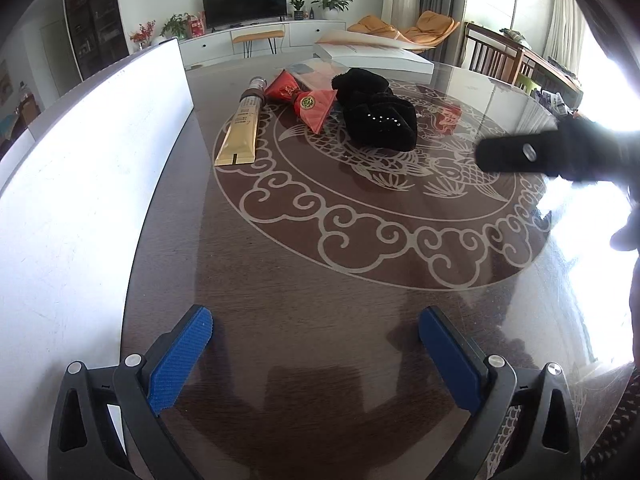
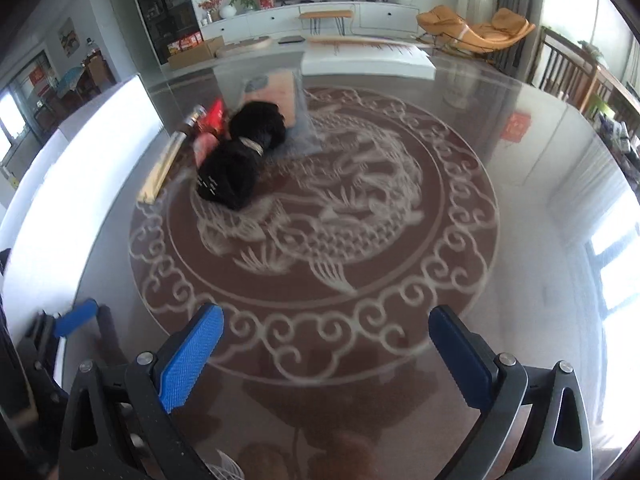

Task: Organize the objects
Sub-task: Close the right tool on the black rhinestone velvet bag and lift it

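- Nearest in the left wrist view, the left gripper point(image 1: 316, 326) hovers over the table with its blue-padded fingers point(image 1: 180, 356) spread wide and nothing between them; the bare glass top lies under the gap.
- The right gripper point(image 2: 326, 330) likewise stands with its jaws wide apart and empty above the table's near edge; its blue pads point(image 2: 190, 360) frame the swirl border; the same gripper shows in the left view as a dark blurred shape at the right edge.
- The table point(image 1: 320, 280) is dark brown under glass, with a pale ring of cloud scrolls and a fish pattern in the middle; a white board point(image 1: 80, 168) stands along its left side.
- Further in, the task's things lie grouped left of centre: a gold tube point(image 1: 240, 132) with a dark cap lies flat, cap pointing away; just beside it, on its right, a red wrapped packet point(image 1: 308, 102) pinched at its middle like a bow; touching that on the right, a black cloth bundle point(image 1: 378, 114) with a row of small bright dots.
- Behind the bundle lie a pinkish flat packet point(image 2: 280, 92) and, further back, a white flat box point(image 1: 376, 56) at the table's far edge.
- Beyond the table, a dark television point(image 1: 245, 2) stands on a white low cabinet, with potted plants beside it; an orange lounge chair point(image 1: 424, 28) stands to the right.
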Demonstrator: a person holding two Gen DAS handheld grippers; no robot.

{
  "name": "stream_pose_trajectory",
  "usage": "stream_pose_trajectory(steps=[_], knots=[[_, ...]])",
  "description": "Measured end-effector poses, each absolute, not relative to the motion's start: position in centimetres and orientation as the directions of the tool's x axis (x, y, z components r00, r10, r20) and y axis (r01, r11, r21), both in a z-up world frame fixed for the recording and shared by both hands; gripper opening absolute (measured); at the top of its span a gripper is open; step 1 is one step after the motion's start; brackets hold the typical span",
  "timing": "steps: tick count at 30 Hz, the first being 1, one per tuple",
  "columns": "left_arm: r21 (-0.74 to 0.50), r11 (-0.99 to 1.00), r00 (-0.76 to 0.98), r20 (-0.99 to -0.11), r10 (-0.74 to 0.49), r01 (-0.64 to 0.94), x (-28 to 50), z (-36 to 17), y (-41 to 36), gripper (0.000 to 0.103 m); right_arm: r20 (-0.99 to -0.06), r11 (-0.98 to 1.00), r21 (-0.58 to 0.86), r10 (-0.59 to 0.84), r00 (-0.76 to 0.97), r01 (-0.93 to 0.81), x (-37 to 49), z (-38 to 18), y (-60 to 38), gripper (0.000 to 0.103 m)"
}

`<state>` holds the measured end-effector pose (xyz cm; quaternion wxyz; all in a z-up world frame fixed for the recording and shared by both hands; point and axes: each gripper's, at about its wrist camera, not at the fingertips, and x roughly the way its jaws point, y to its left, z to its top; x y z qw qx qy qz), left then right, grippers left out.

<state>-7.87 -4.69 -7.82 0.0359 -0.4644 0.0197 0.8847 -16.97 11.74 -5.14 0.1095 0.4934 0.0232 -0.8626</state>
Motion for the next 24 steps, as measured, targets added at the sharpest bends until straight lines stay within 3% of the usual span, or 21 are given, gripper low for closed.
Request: stream_pose_trajectory(steps=[3,5,9,10,11,12,16,24], knots=[[0.001,-0.997,-0.566,-0.823,0.045,-0.082,-7.9,-7.8,-4.7,0.103,-0.847,-0.952,0.067,-0.213,-0.487,0.3,-20.9,-3.6,7.2,0.099],[0.001,-0.997,-0.566,-0.823,0.045,-0.082,-7.9,-7.8,-4.7,0.103,-0.857,-0.944,0.032,-0.195,-0.477,0.328,-23.3,-3.8,4.3,0.082],[0.001,-0.997,-0.566,-0.823,0.045,-0.082,-7.9,-7.8,-4.7,0.103,-0.89,-0.944,-0.015,-0.138,-0.435,0.33,-26.4,-6.0,1.4,0.078],[0.001,-0.997,-0.566,-0.823,0.045,-0.082,-7.9,-7.8,-4.7,0.103,-0.893,-0.948,-0.009,-0.135,-0.429,0.317,-26.8,-6.5,1.6,0.066],[0.001,-0.997,-0.566,-0.823,0.046,-0.082,-7.9,-7.8,-4.7,0.103,-0.895,-0.951,0.014,-0.148,-0.42,0.308,-26.9,-7.0,2.1,0.039],[0.001,-0.997,-0.566,-0.823,0.046,-0.082,-7.9,-7.8,-4.7,0.103,-0.896,-0.956,0.036,-0.161,-0.415,0.292,-26.9,-7.3,2.8,0.032],[0.002,-0.997,-0.567,-0.823,0.045,-0.081,-7.9,-7.9,-4.7,0.103,-0.862,-0.965,0.049,-0.172,-0.477,0.258,-24.3,-7.1,6.2,0.032],[0.002,-0.997,-0.567,-0.823,0.045,-0.082,-8.0,-7.9,-4.7,0.103,-0.816,-0.997,-0.026,-0.025,-0.577,0.079,-16.6,-7.5,17.0,0.032]])
